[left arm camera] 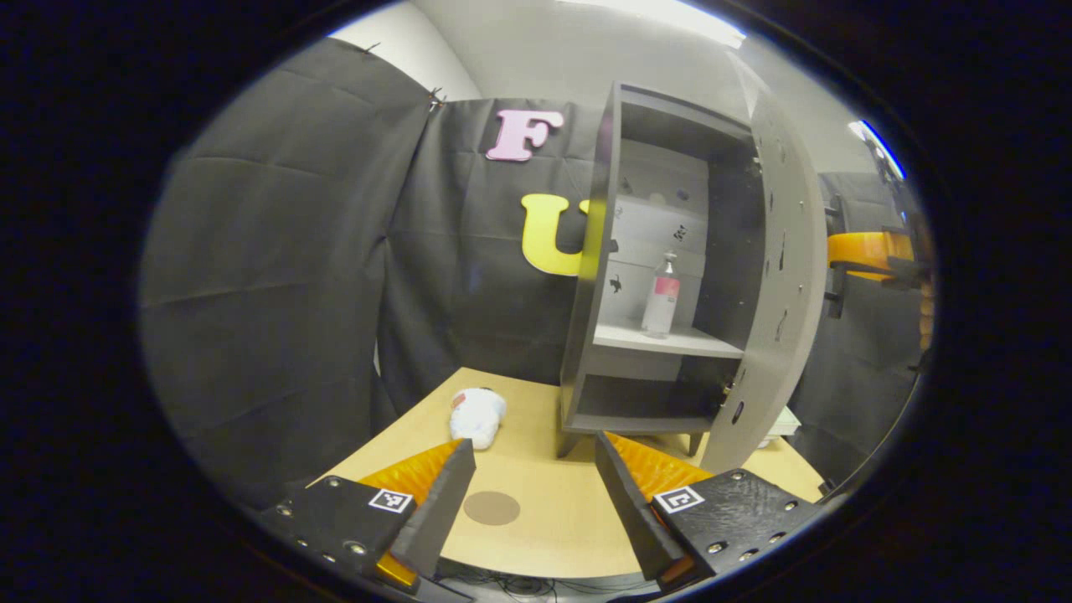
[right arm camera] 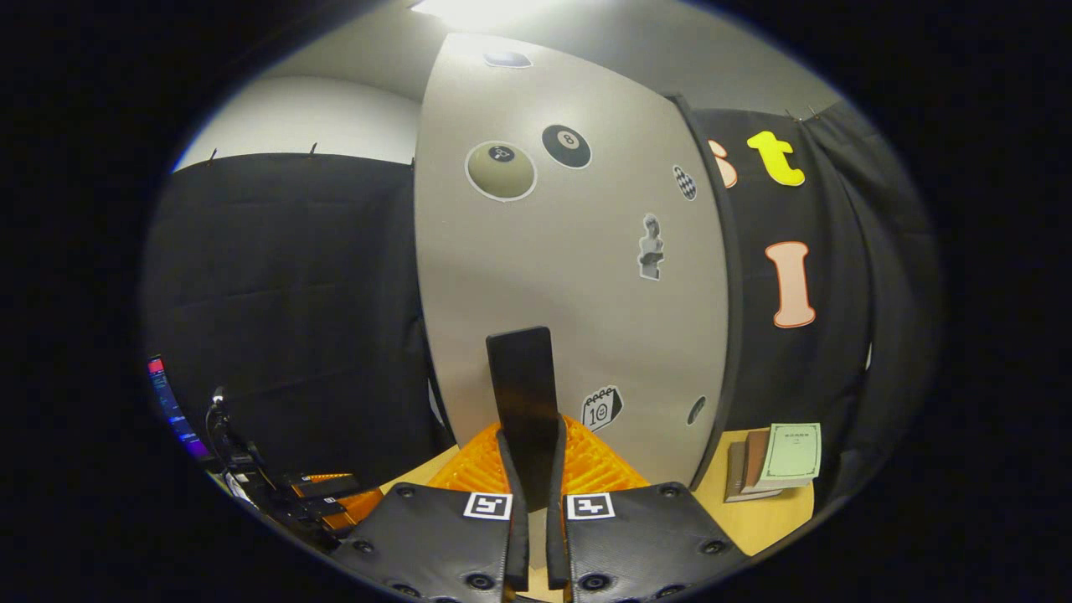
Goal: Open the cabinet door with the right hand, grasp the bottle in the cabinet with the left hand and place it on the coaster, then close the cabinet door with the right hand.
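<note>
The cabinet door (right arm camera: 578,251) is held open by its handle (right arm camera: 521,394), pinched in the right gripper (right arm camera: 532,502); the left gripper (left arm camera: 532,494), spread wide and empty, is aimed at the shelved bottle (left arm camera: 661,295), coaster (left arm camera: 492,507) below.

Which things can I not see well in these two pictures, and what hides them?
- Bottle, left gripper view: too small to tell if it is capped or full.
- Door handle, right gripper view: its lower end sits between the right tool fingers.
- Books, right gripper view: the door covers their left ends.
</note>
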Available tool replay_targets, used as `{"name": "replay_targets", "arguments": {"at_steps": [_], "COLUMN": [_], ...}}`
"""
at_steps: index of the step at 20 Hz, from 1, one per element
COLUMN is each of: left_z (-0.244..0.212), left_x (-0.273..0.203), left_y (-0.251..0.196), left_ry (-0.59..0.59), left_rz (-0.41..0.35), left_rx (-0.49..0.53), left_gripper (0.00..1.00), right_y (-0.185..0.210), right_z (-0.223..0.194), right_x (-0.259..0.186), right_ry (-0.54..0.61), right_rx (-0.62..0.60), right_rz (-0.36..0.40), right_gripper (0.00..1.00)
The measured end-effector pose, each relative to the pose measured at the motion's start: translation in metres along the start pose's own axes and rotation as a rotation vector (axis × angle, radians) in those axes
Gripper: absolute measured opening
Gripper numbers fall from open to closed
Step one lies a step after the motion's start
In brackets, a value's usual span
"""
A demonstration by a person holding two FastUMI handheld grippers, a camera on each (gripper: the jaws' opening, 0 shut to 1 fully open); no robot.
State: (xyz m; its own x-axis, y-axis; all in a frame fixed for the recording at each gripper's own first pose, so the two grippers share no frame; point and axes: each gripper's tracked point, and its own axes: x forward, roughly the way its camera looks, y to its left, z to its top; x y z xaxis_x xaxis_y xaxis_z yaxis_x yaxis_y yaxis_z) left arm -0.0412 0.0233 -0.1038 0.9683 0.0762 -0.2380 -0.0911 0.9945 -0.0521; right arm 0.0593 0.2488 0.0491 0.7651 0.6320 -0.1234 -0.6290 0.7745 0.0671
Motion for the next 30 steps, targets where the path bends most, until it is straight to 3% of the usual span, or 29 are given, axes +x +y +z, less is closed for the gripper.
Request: {"name": "replay_targets", "arguments": {"at_steps": [12, 16, 21, 26, 30], "left_z": [-0.015, -0.027, -0.032, -0.044, -0.044], "left_x": [0.031, 0.037, 0.032, 0.034, 0.038], "left_y": [-0.070, -0.092, -0.105, -0.100, -0.104], "left_ry": [0.031, 0.063, 0.071, 0.106, 0.131], "left_rz": [-0.206, -0.265, -0.302, -0.296, -0.306], "left_rx": [0.023, 0.029, 0.034, 0.034, 0.031], "left_gripper": [0.89, 0.89, 0.90, 0.89, 0.89], "right_y": [-0.041, -0.047, -0.057, -0.073, -0.071], "right_z": [0.002, 0.002, 0.002, 0.002, 0.002], "right_x": [-0.018, -0.022, -0.027, -0.035, -0.032], "right_ry": [-0.028, -0.041, -0.052, -0.074, -0.088], "right_rx": [0.062, 0.123, 0.147, 0.170, 0.188], "right_rz": [-0.252, -0.304, -0.345, -0.446, -0.418], "right_gripper": [0.09, 0.08, 0.08, 0.07, 0.08]}}
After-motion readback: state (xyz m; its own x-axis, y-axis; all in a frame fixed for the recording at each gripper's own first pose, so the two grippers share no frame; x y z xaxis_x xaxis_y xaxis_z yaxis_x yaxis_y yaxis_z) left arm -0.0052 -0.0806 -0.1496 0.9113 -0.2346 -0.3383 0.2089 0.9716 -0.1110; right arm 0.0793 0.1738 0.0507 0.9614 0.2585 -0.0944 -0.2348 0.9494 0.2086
